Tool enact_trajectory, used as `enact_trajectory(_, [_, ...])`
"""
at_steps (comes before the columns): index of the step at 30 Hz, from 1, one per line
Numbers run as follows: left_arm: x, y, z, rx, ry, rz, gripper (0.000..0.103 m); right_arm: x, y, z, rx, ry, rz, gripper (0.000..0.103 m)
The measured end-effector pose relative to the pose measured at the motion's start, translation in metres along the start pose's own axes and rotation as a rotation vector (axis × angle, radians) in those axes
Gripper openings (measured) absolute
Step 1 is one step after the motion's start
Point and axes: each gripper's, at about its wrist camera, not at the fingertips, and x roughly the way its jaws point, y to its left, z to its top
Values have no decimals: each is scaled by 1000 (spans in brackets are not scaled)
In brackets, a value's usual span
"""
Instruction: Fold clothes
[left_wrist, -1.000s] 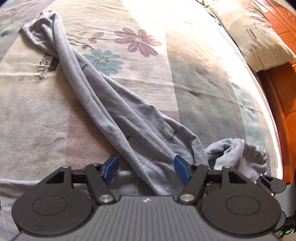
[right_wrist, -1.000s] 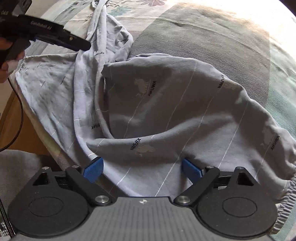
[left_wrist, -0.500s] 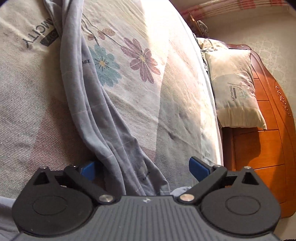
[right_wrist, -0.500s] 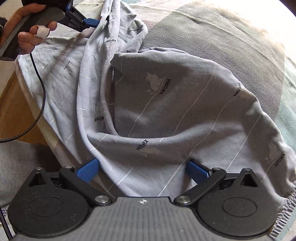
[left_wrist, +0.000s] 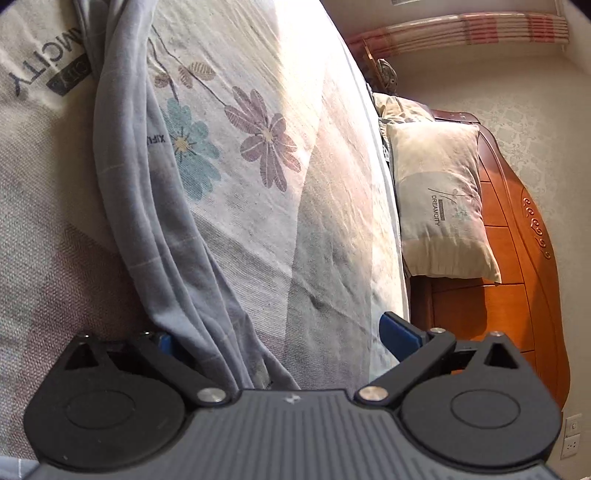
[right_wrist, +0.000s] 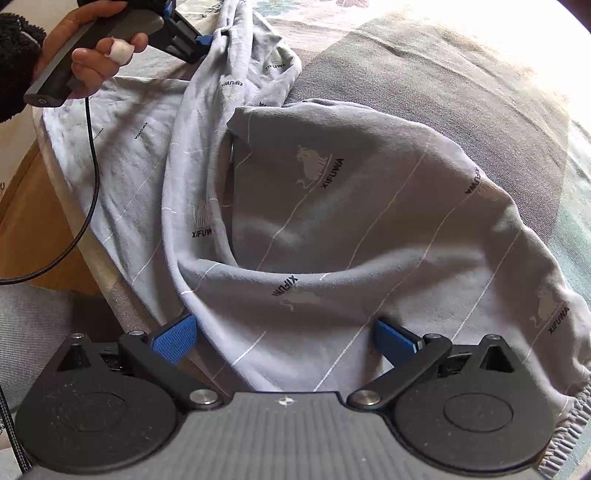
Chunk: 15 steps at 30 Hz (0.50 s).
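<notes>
With both sets of jaws open, the left gripper (left_wrist: 275, 332) having just been opening astride the bunched trouser leg (left_wrist: 147, 206) beside the bedspread's blue flower (left_wrist: 188, 147), that leg is best pinched squarely, while the right gripper (right_wrist: 284, 336) is kept over the waist (right_wrist: 332, 229).

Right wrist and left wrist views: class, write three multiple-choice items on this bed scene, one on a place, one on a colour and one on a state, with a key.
1. Where is the pillow?
A on the floor
B beside the wooden headboard
C on a chair

2. What colour is the garment?
A red
B grey
C green

3. How is the right claw?
A open
B shut on the garment
C shut on a cable

Key:
1 B, it rests right by the carved wood.
2 B, the cloth is grey with thin white lines.
3 A, its blue pads stand wide apart over the cloth without pressing on it.
</notes>
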Motion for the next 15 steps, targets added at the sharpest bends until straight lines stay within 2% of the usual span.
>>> enact_trajectory(2, [-4,1,-5,19,-2,-6,99,0,2,0,-2,-1,0,103])
enact_trajectory(4, [-9,3,-12,41,-15,-6,93,-1,0,-2,1,-6,5,103])
enact_trajectory(6, [-10,4,-15,55,-28,-1,91,0,0,-2,2,-12,12,103])
enact_trajectory(11, [-7,7,-7,20,-58,10,89,1,-3,-5,1,-29,14,103])
enact_trajectory(14, [-13,15,-11,-15,-85,31,66,1,-2,-6,3,-33,8,103])
enact_trajectory(15, [-17,24,-11,-63,-95,38,48,1,-1,-5,5,-33,7,103])
